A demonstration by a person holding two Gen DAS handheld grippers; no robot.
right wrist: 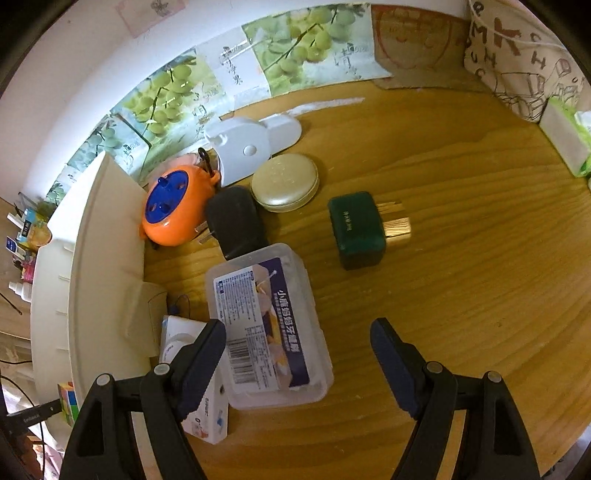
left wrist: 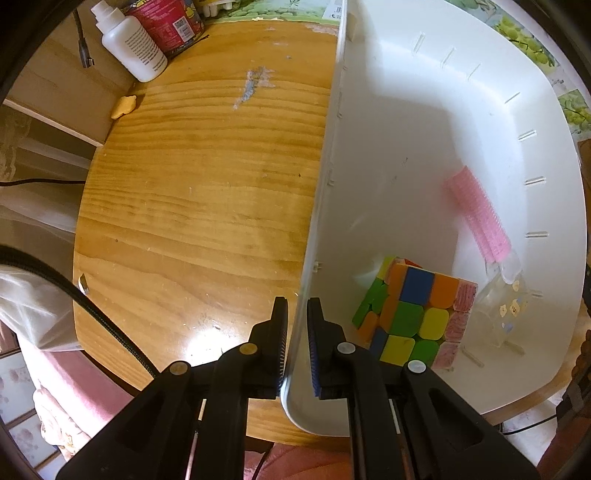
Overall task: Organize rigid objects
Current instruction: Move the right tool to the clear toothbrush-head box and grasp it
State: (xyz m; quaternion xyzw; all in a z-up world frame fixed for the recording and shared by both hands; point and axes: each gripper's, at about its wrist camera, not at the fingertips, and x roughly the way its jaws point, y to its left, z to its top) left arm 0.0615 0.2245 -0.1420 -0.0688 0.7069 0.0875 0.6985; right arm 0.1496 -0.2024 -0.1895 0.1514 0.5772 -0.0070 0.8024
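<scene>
My left gripper (left wrist: 297, 301) points straight down and is shut on the side wall of the white bin (left wrist: 406, 129). Inside the bin lie a colourful puzzle cube (left wrist: 413, 317), a pink hair roller (left wrist: 476, 214) and a clear cup (left wrist: 506, 295). My right gripper (right wrist: 297, 325) stands open just above a clear plastic box (right wrist: 266, 325) with a blue label; the box lies towards its left finger. Beyond it on the table are a dark green box (right wrist: 356, 229), a black plug (right wrist: 236, 221), an orange and blue round reel (right wrist: 173, 210), a gold round tin (right wrist: 284, 182) and a white device (right wrist: 243, 147).
A small white carton (right wrist: 199, 406) lies between the bin wall (right wrist: 99, 258) and the clear box. A white bottle (left wrist: 133, 44) and a red can (left wrist: 166, 22) stand at the table's far left corner. A printed cloth bag (right wrist: 524, 55) and a tissue pack (right wrist: 565, 144) sit at the far right.
</scene>
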